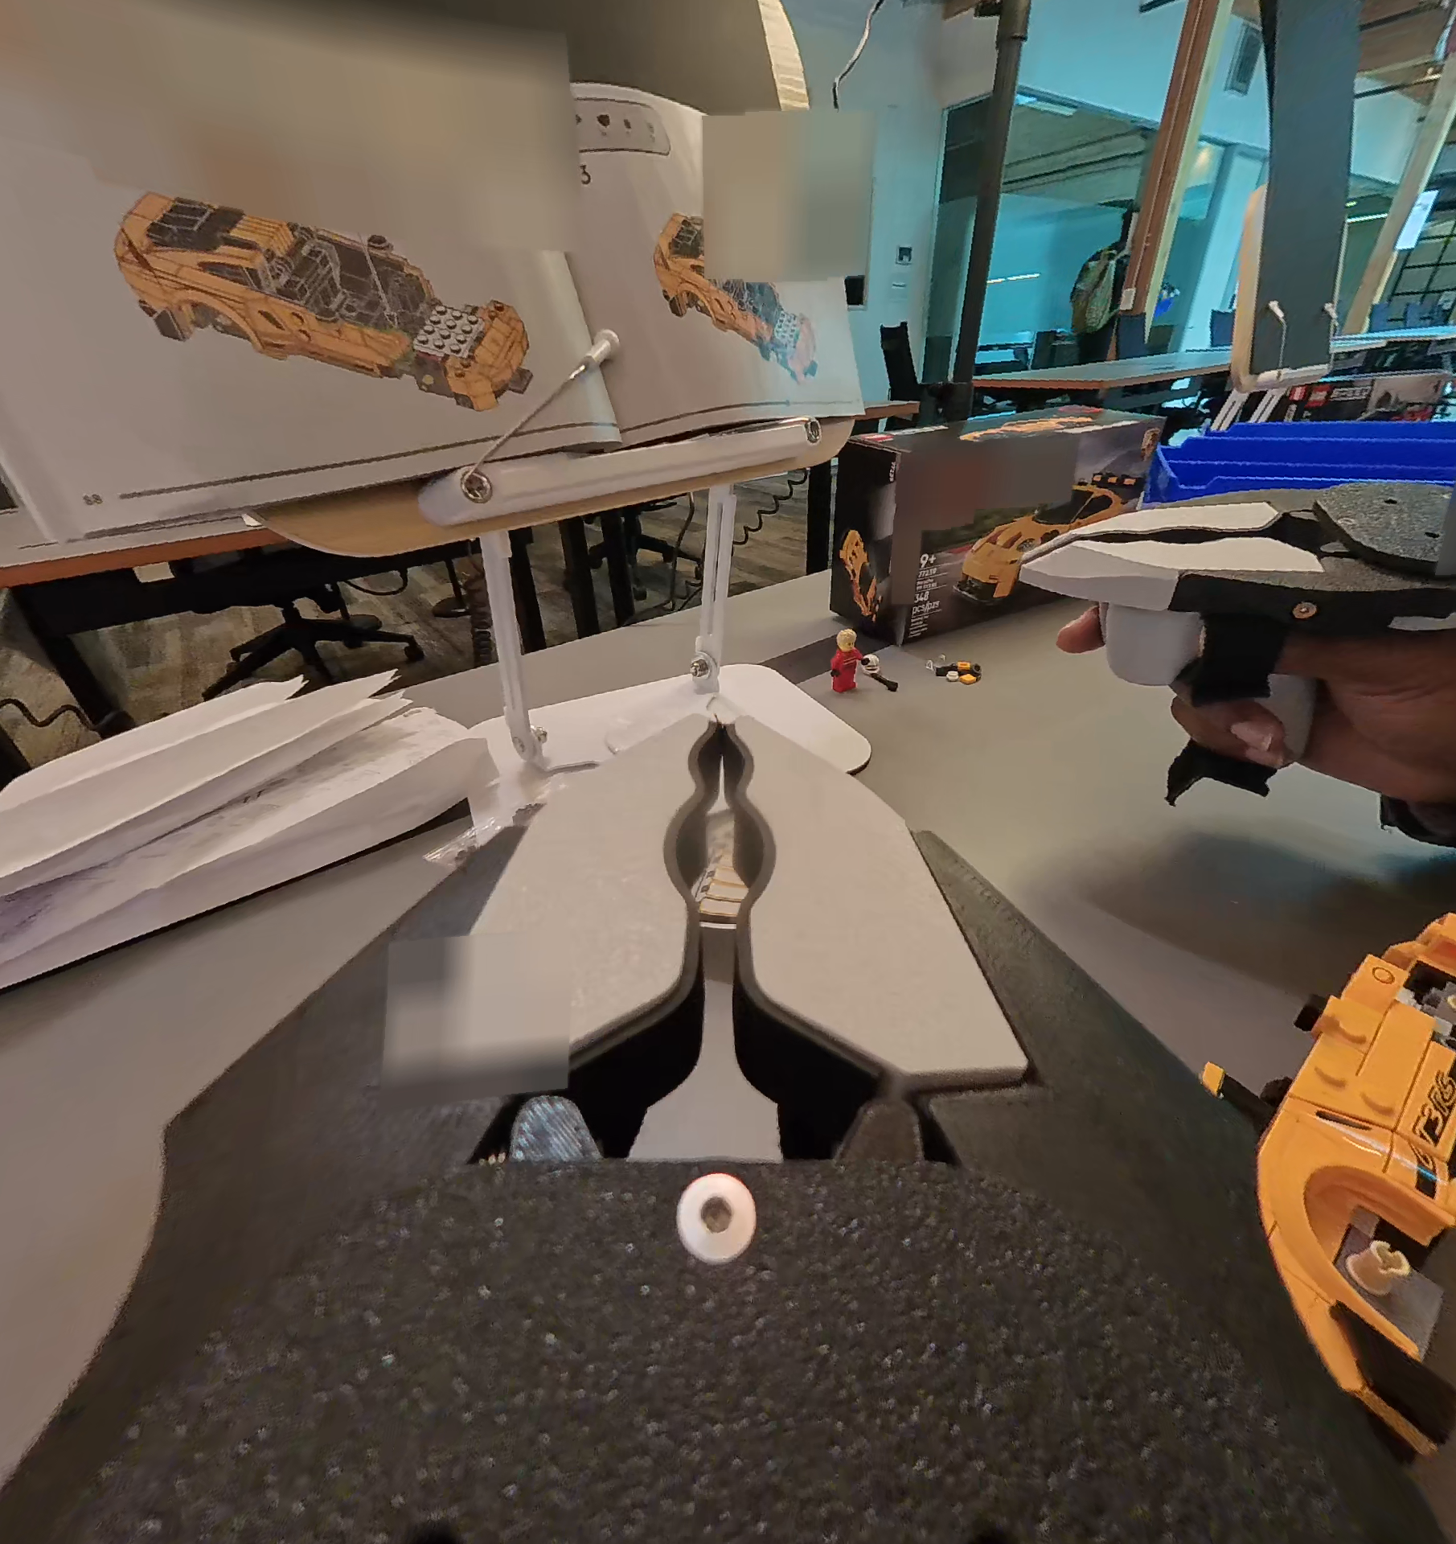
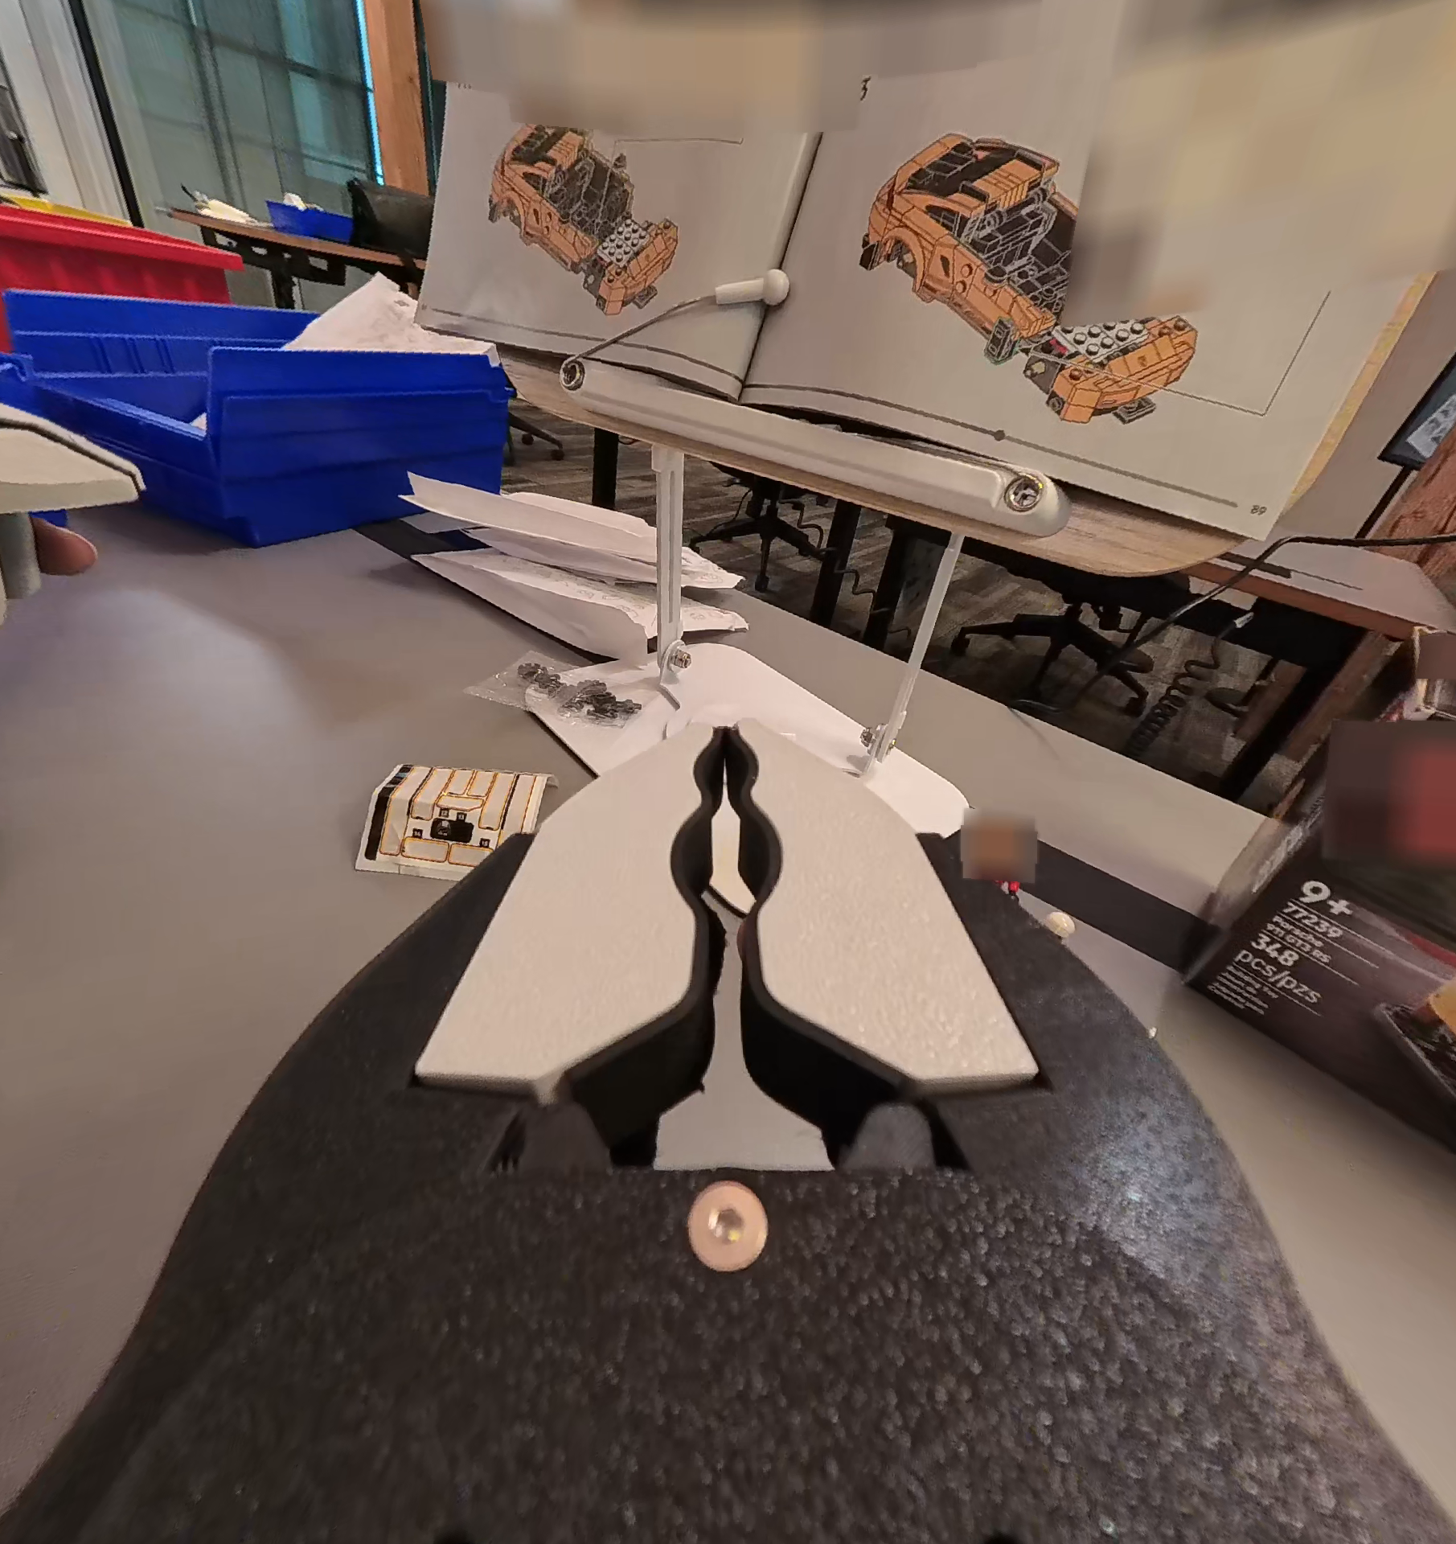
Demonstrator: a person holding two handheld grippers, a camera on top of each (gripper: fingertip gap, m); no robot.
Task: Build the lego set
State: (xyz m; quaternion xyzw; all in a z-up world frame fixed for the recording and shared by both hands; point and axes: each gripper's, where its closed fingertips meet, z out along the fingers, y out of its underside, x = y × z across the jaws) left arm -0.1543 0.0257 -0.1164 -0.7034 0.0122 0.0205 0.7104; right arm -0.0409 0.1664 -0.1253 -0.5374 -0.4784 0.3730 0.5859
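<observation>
Far left on the grey surface (image 1: 1042, 835) lay a loose stack of white paper bags (image 1: 206, 794). Next came the white book stand (image 1: 791, 718), holding the open instruction booklet (image 1: 290, 334) with orange car drawings, raised above the surface. The left tool (image 1: 720, 739) hovered low in front of the stand's base, fingertips pressed together, nothing clamped at the tips; the sticker sheet showed through the gap further back. In the right wrist view that sticker sheet (image 2: 449, 823) lay flat just left of the right tool (image 2: 726, 739), with a clear bag of small dark parts (image 2: 565, 693) beyond it near the stand foot. Right tool was closed too, empty, held by a hand (image 1: 1376, 718) above the surface. Behind it sat a red minifigure (image 1: 846, 660), a few small loose pieces (image 1: 958, 670), then the set's box (image 1: 983, 518). Blue bins (image 2: 290, 418) stood further back. The partly built orange car (image 1: 1376, 1153) rested on the surface at far right, near the left tool, untouched.
</observation>
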